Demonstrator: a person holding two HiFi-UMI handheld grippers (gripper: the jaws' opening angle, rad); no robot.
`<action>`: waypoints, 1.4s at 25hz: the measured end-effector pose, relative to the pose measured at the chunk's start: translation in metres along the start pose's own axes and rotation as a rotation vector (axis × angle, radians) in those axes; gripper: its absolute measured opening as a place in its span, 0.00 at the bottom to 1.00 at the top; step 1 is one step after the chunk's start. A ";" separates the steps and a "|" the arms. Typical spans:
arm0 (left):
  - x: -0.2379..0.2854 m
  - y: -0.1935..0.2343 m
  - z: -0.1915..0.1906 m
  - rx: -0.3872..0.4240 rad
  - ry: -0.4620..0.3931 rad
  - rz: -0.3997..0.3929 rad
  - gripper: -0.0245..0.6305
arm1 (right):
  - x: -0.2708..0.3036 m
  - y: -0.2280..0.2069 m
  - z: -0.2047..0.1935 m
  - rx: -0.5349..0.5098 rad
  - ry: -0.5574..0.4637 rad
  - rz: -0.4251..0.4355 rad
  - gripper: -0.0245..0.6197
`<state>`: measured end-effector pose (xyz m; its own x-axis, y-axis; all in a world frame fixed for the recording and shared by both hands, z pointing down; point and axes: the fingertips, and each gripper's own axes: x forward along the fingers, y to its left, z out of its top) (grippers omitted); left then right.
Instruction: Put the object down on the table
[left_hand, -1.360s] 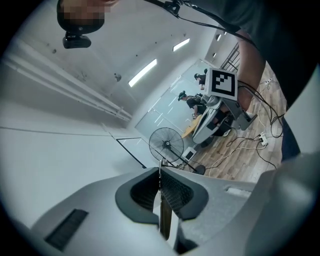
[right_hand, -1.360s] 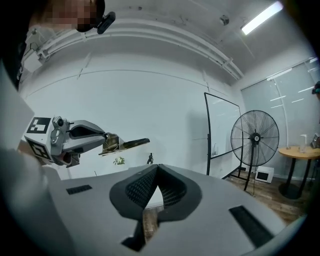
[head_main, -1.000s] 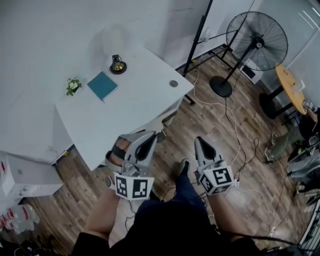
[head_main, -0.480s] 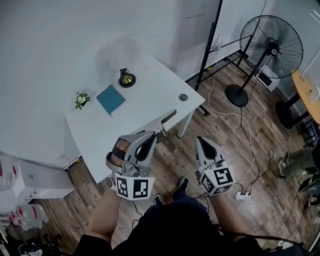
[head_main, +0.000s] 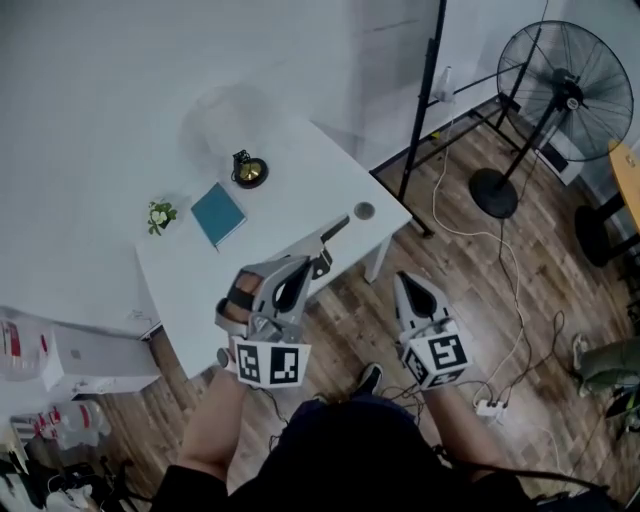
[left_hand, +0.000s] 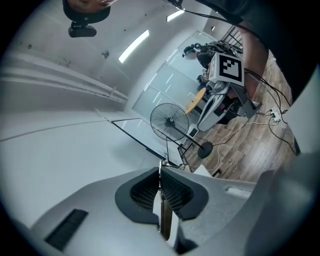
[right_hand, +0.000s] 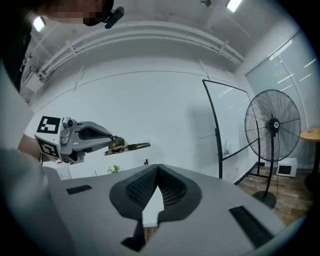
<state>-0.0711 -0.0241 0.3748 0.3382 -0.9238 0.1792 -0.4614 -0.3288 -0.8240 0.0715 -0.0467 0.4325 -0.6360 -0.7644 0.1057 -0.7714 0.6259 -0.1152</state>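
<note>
Left gripper (head_main: 298, 270) is clamped on the object (head_main: 330, 235), a thin flat piece with a dark far end (can't tell what it actually is). In my left gripper view it sits edge-on between the ribbed pads (left_hand: 145, 192), with the jaws pressed on it from both sides. In the right gripper view it shows side-on, poking out past the jaw tips roughly level, up in the air and touching nothing else.

In the head view the object's far end overlaps the near edge of the white table (head_main: 300, 175), just beside the round cable hole (head_main: 363, 211). It's not resting on the table.

Right gripper (head_main: 408, 285) has its jaws together with nothing between them. It hangs over the wood floor (head_main: 480, 290), beside the left gripper and off the table's front edge.

On the table are a teal book (head_main: 218, 213), a small plant (head_main: 158, 215) and a small black-and-brass item (head_main: 248, 172), all well apart from the object. A standing fan (head_main: 565, 75) and a black pole (head_main: 424, 95) are off to the right.
</note>
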 end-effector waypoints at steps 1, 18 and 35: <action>0.007 0.000 0.002 0.006 0.009 0.000 0.05 | 0.002 -0.008 0.002 0.006 -0.005 0.004 0.05; 0.117 -0.011 -0.058 -0.010 0.076 -0.092 0.05 | 0.055 -0.091 -0.004 0.048 0.017 -0.078 0.05; 0.236 -0.043 -0.194 -0.073 0.006 -0.299 0.05 | 0.143 -0.101 -0.009 -0.012 0.122 -0.317 0.05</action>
<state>-0.1302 -0.2654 0.5569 0.4633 -0.7849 0.4114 -0.4002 -0.5995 -0.6931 0.0584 -0.2180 0.4678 -0.3615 -0.8976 0.2523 -0.9310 0.3621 -0.0458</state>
